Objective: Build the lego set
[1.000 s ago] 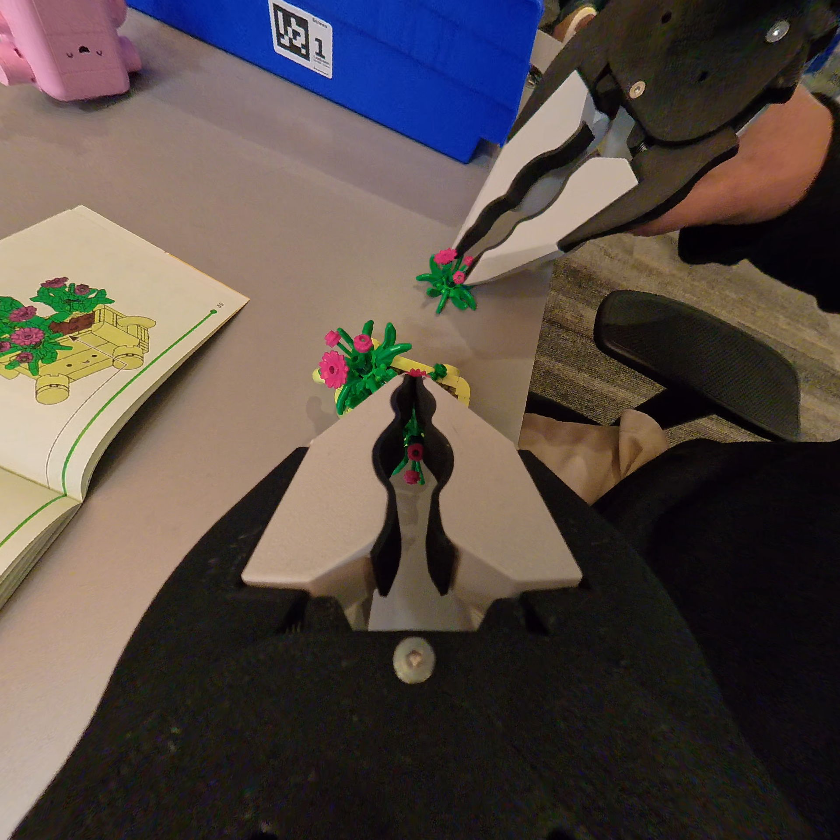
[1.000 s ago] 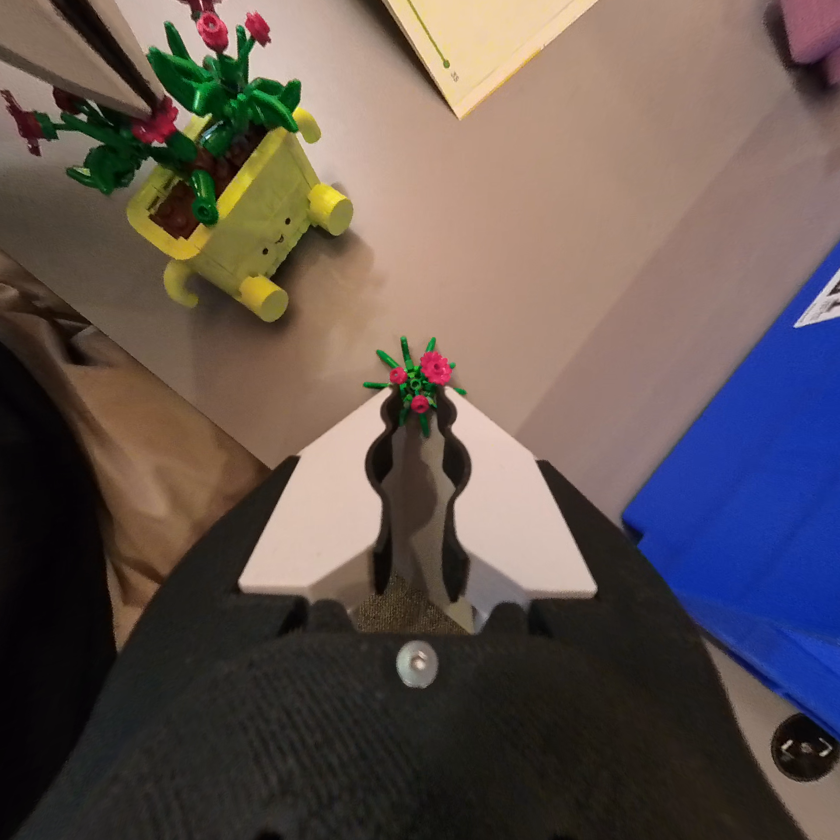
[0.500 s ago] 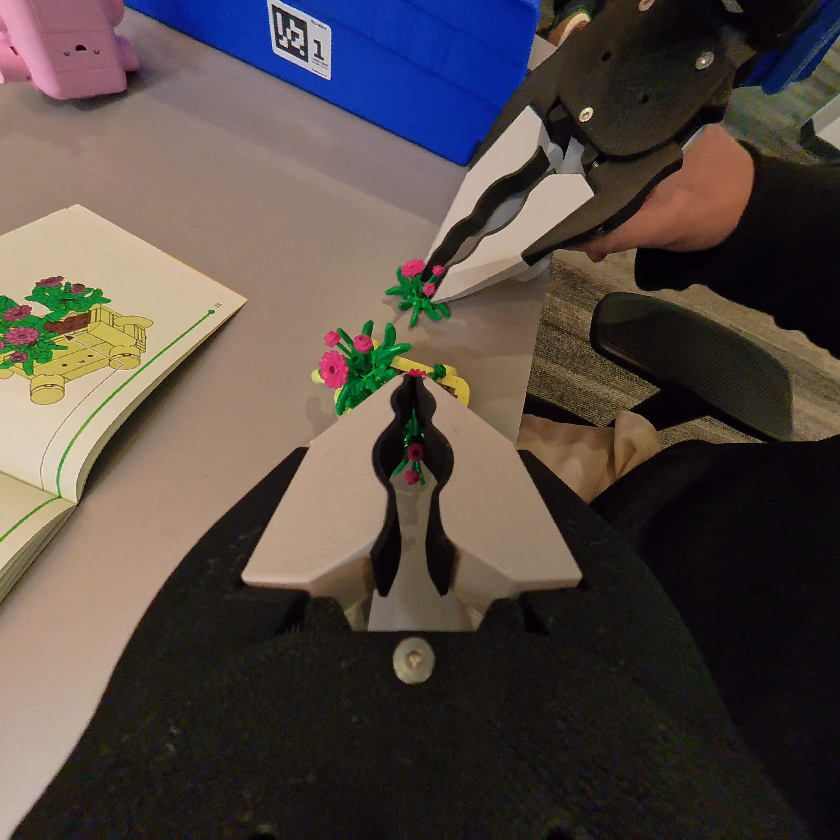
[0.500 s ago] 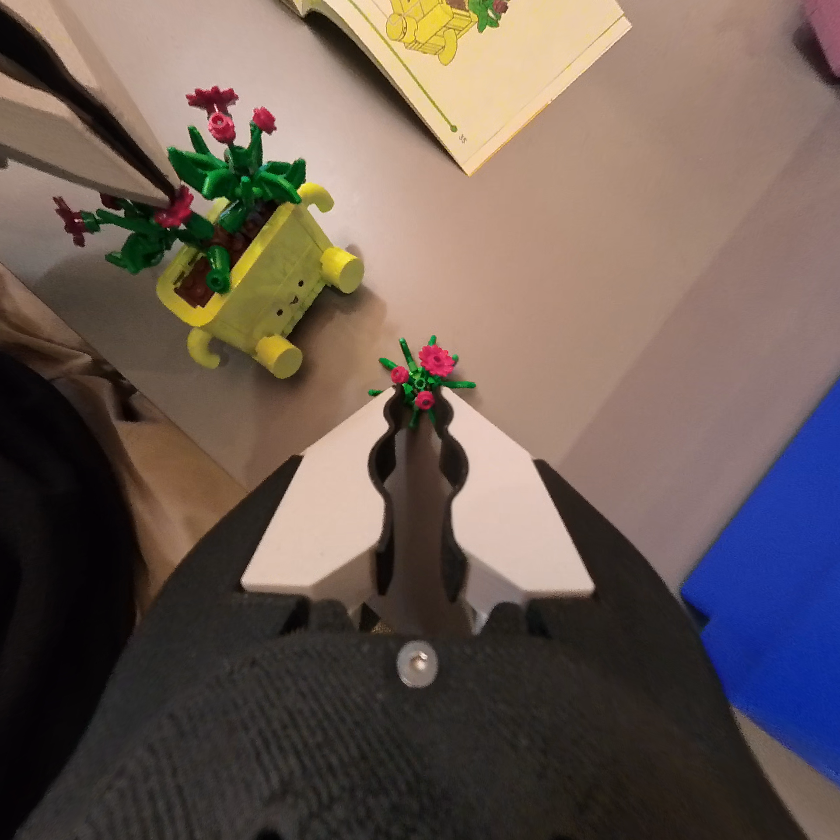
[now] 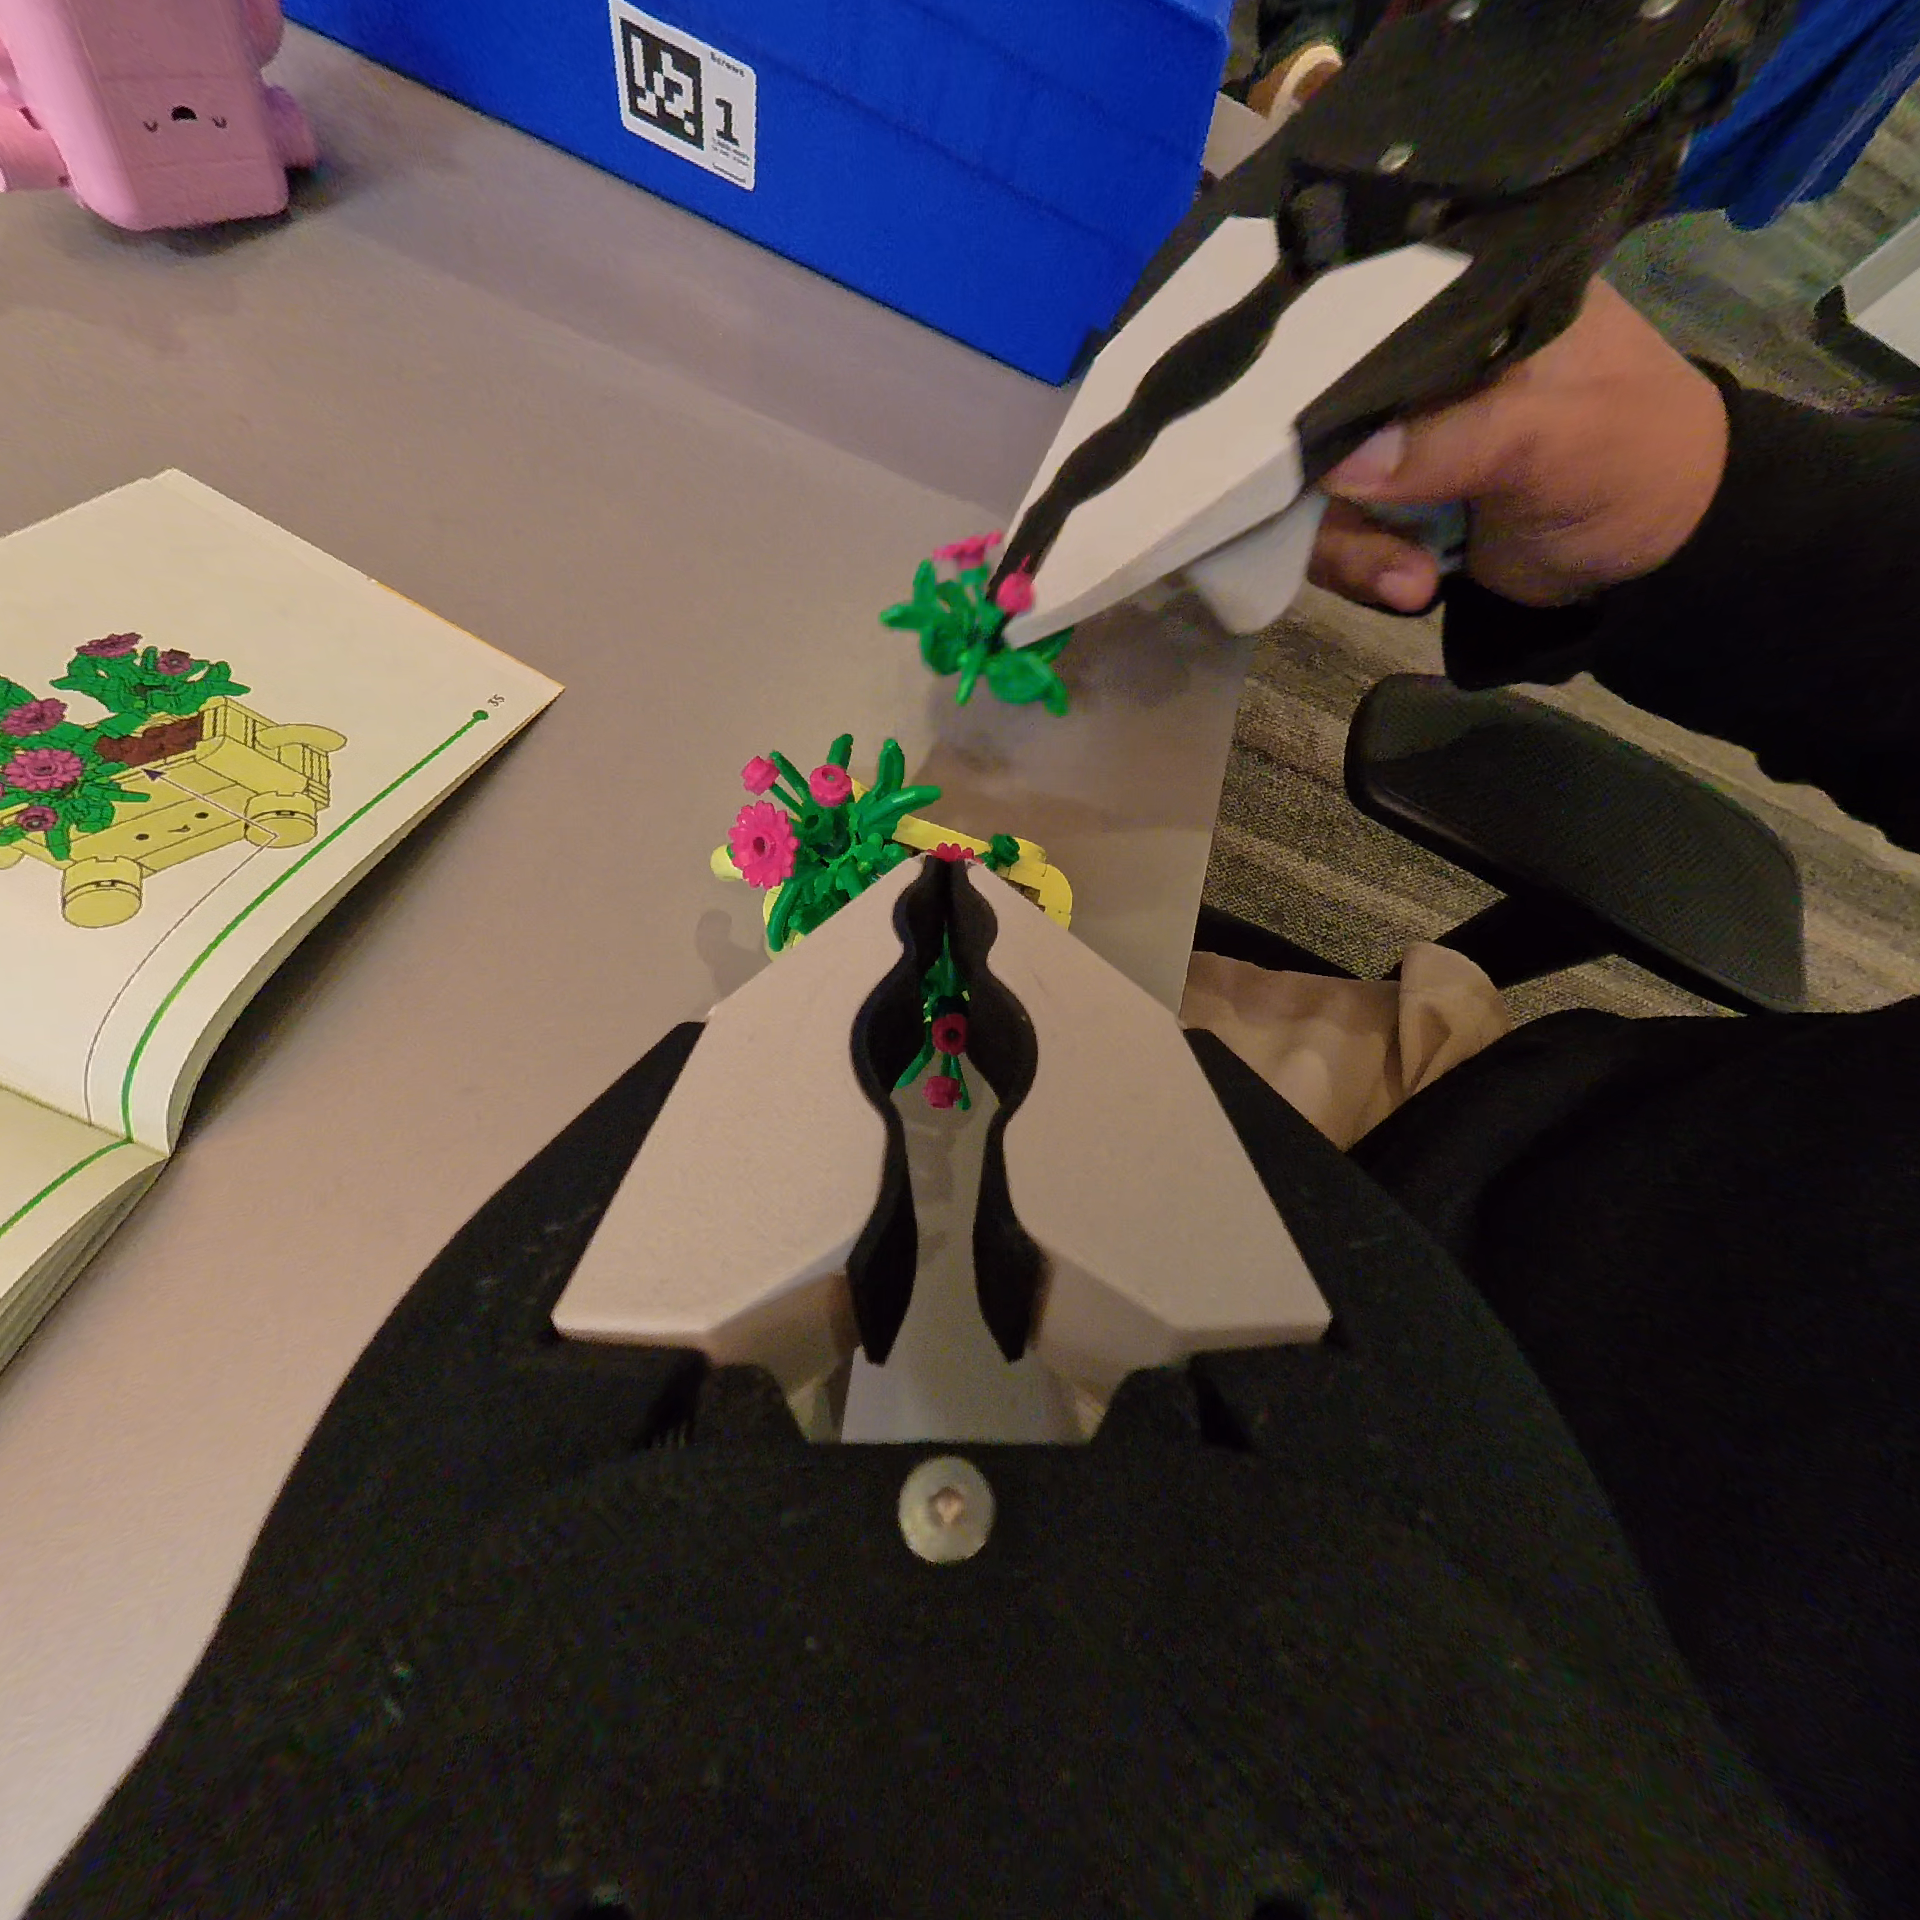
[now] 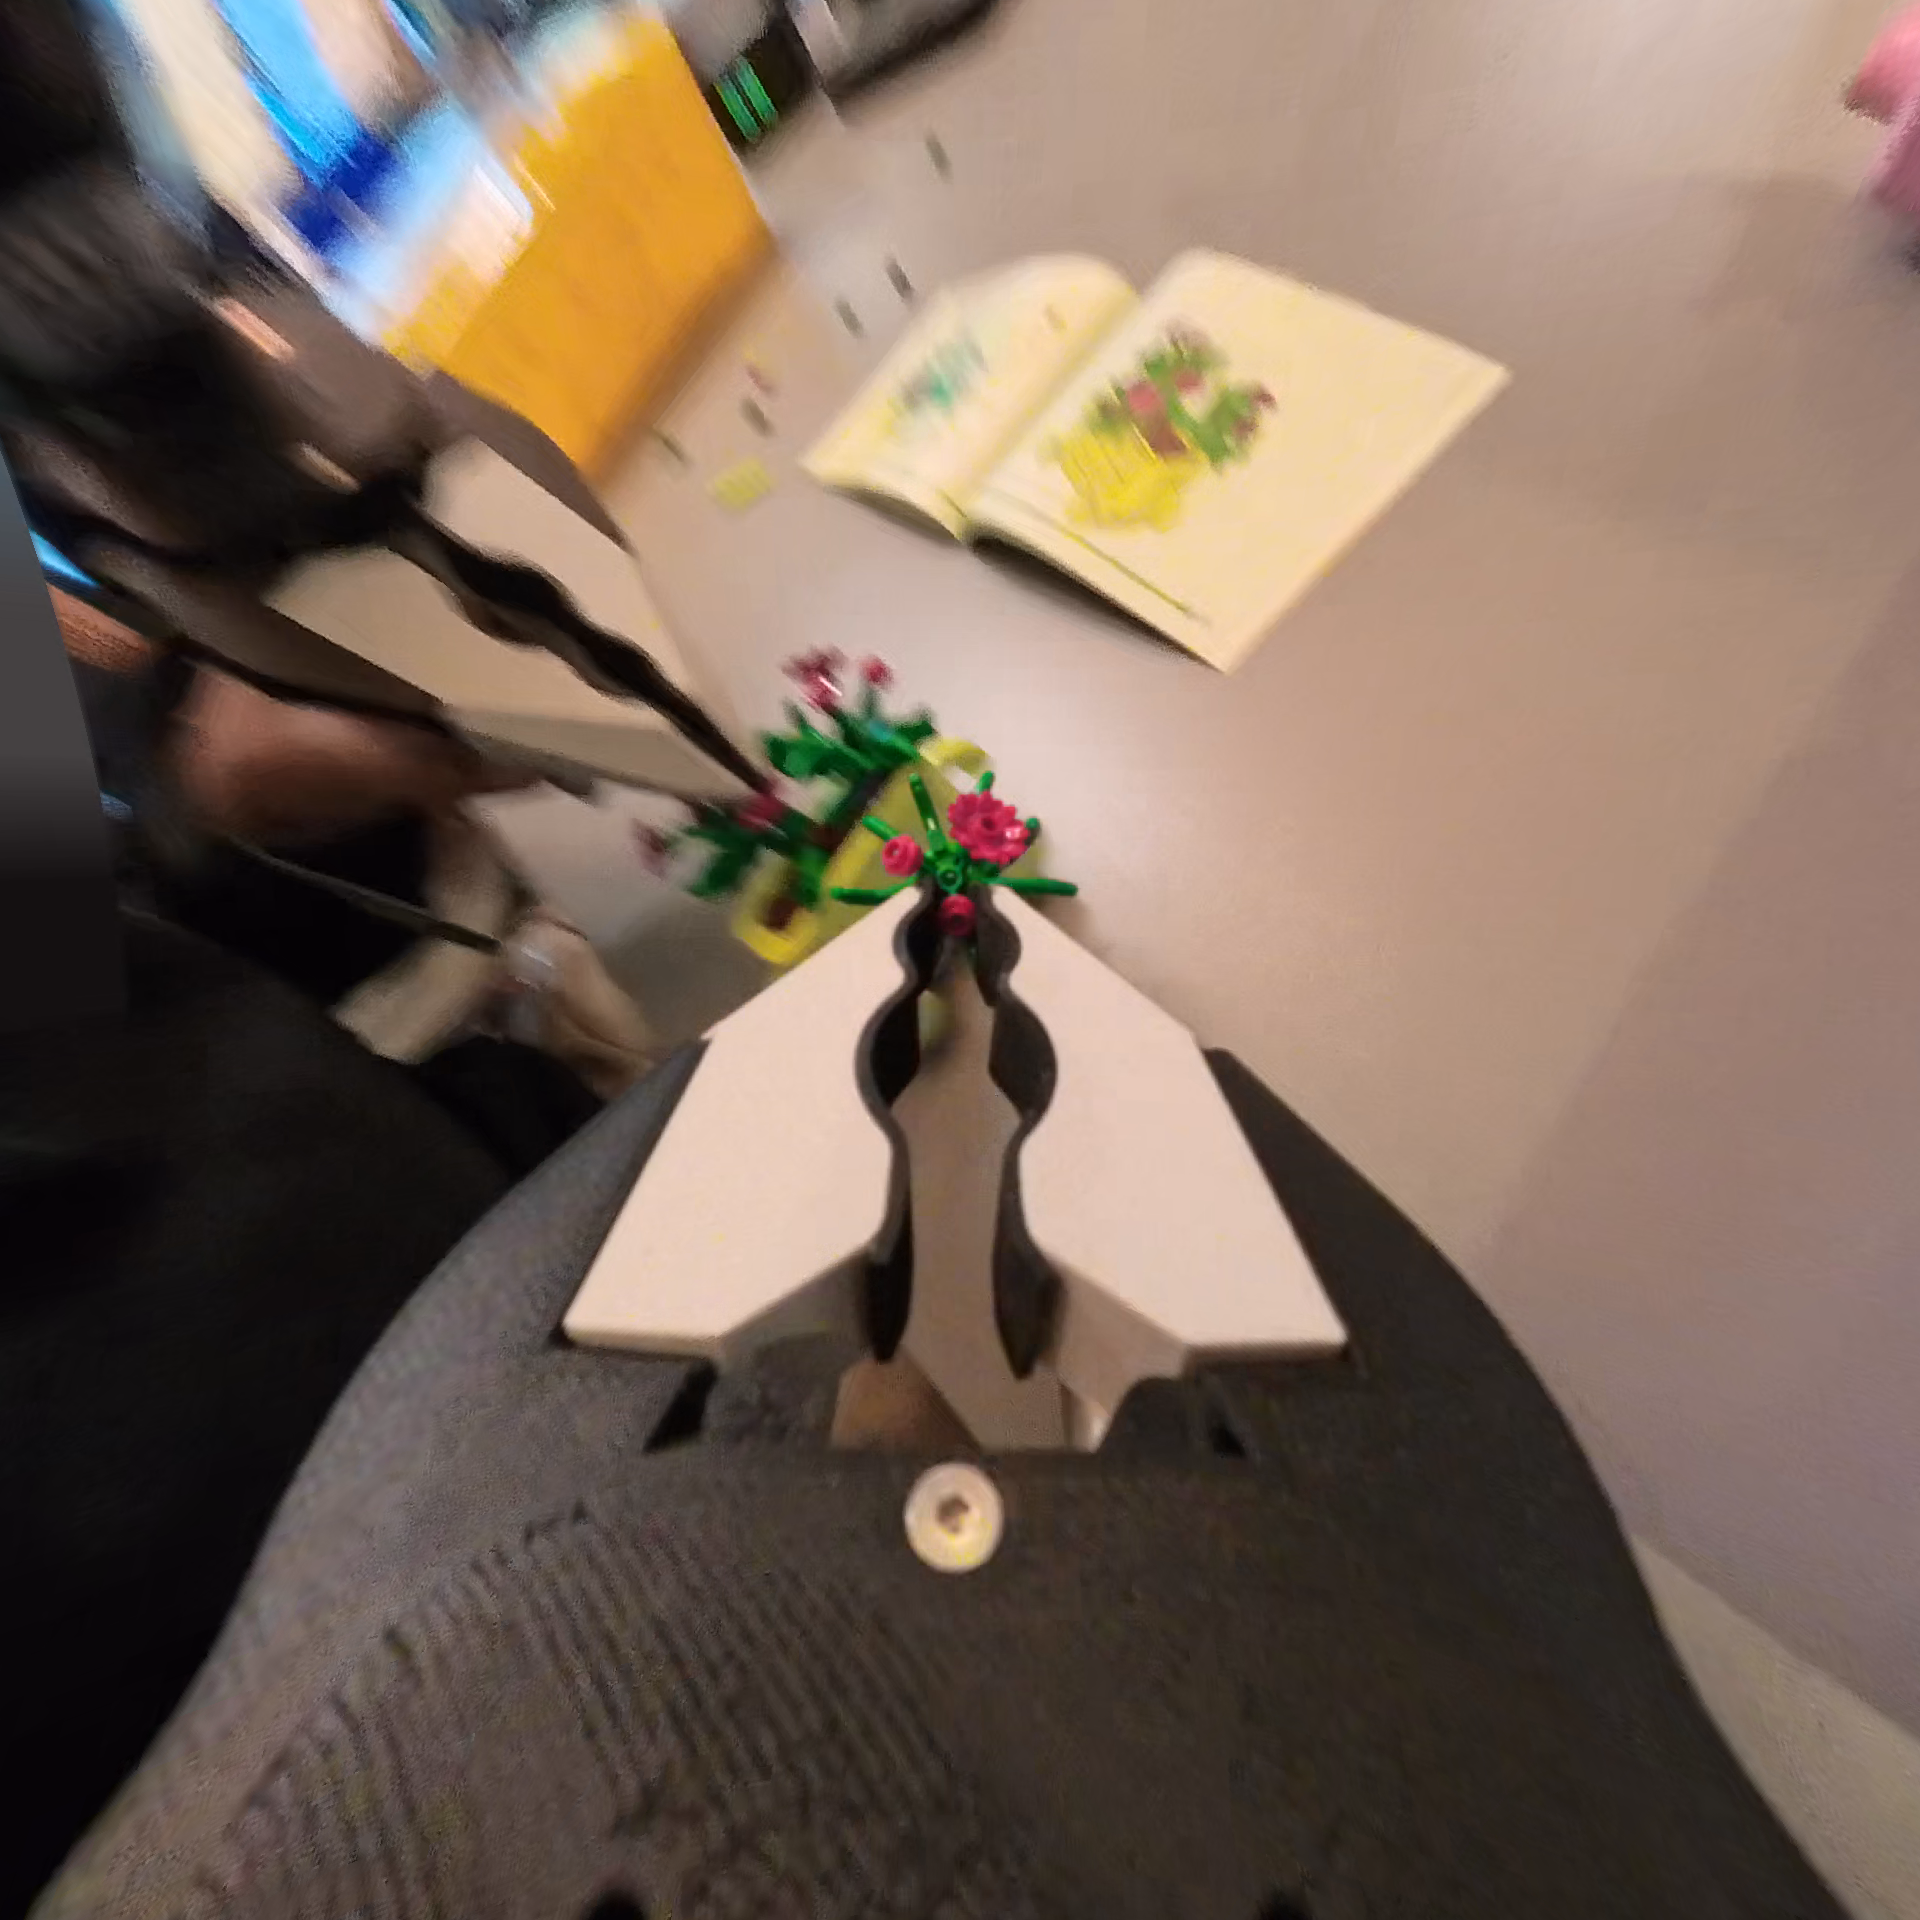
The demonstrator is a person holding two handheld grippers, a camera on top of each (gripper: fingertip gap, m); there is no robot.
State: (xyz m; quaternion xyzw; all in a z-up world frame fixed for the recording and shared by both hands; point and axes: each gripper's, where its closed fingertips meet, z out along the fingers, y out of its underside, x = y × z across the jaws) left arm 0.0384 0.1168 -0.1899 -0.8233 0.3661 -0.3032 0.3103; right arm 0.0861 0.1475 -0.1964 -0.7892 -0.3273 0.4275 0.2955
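A yellow lego planter (image 5: 1044,883) with green stems and pink flowers (image 5: 821,826) stands near the table's right edge, mostly hidden behind my left gripper (image 5: 948,871). The left gripper is shut on a flower stem (image 5: 945,1029) of the planter. My right gripper (image 6: 948,906) is shut on a small green sprig with pink flowers (image 6: 966,836). In the left wrist view it (image 5: 1013,594) holds the sprig (image 5: 966,639) above the table, just beyond the planter. The right wrist view is blurred; the planter (image 6: 779,914) and the left gripper (image 6: 764,784) show there at left.
An open instruction booklet (image 5: 208,790) lies at left. A blue bin (image 5: 935,135) and a pink figure (image 5: 156,114) stand at the back. An orange box (image 6: 613,260) shows blurred. The table edge (image 5: 1210,831) and a chair armrest (image 5: 1558,831) are at right. The tips of one gripper are about 6 centimeters away from the tips of the other.
My right gripper has swung and tilted with the sprig, bringing it nearer the planter; its view is now blurred. My left gripper keeps its hold and has not moved.
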